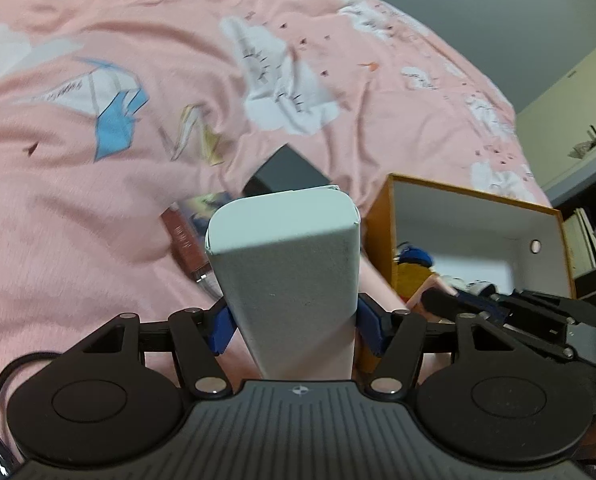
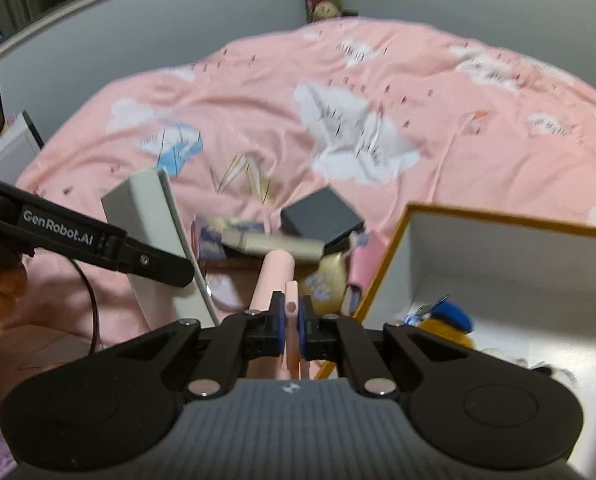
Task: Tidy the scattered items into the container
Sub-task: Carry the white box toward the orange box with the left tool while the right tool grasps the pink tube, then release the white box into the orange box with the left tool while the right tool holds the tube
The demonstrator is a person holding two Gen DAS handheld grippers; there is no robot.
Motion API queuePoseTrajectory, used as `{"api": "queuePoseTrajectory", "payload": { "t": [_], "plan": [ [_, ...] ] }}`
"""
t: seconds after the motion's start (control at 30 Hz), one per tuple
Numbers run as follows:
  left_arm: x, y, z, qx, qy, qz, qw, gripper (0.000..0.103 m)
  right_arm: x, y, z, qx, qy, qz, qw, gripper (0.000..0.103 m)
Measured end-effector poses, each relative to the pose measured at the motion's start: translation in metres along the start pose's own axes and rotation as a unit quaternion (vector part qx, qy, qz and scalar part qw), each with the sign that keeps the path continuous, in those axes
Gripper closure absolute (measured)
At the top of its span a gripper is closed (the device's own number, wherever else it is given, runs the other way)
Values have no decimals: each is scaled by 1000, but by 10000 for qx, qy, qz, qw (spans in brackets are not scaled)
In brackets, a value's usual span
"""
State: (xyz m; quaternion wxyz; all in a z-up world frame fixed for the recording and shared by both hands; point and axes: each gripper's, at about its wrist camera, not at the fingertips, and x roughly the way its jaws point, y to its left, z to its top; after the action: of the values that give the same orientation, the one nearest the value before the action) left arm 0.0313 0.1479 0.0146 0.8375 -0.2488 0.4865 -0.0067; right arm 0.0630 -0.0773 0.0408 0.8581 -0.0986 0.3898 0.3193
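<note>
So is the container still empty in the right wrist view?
No, the container already holds a blue and yellow item on its white floor.

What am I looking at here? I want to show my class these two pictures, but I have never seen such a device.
No robot arm is here: a person holds a two-finger gripper in each hand, and a fisheye camera on each looks forward along its fingers. One picture comes from the left gripper, the other from the right gripper.

The surface is a pink bedspread printed with clouds. On it lie a dark box, a few other small items, and an open orange-edged container that already holds some things.

The left gripper is clamped on a pale grey-white box. The right gripper is shut on a slim pink item; what it is I cannot tell.
</note>
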Motion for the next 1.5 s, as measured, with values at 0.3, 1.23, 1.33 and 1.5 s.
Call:
{"api": "queuePoseTrajectory", "payload": {
  "t": [0.3,1.23,1.33,1.5],
  "plan": [
    [-6,-45,6,529,-114,-225,9983,31,-45,-26,3,179,-651,-677,9954,96],
    [114,-235,28,1840,1273,-2059,9527,31,-149,-125,-39,797,-1008,-2762,9525,96],
    [137,-245,25,1755,1499,-2151,9489,31,-148,-129,-40,814,-990,-2812,9510,96],
    [168,-251,18,1594,1762,-2205,9460,31,-145,-136,-44,934,-978,-2850,9489,96]
  ]
}}
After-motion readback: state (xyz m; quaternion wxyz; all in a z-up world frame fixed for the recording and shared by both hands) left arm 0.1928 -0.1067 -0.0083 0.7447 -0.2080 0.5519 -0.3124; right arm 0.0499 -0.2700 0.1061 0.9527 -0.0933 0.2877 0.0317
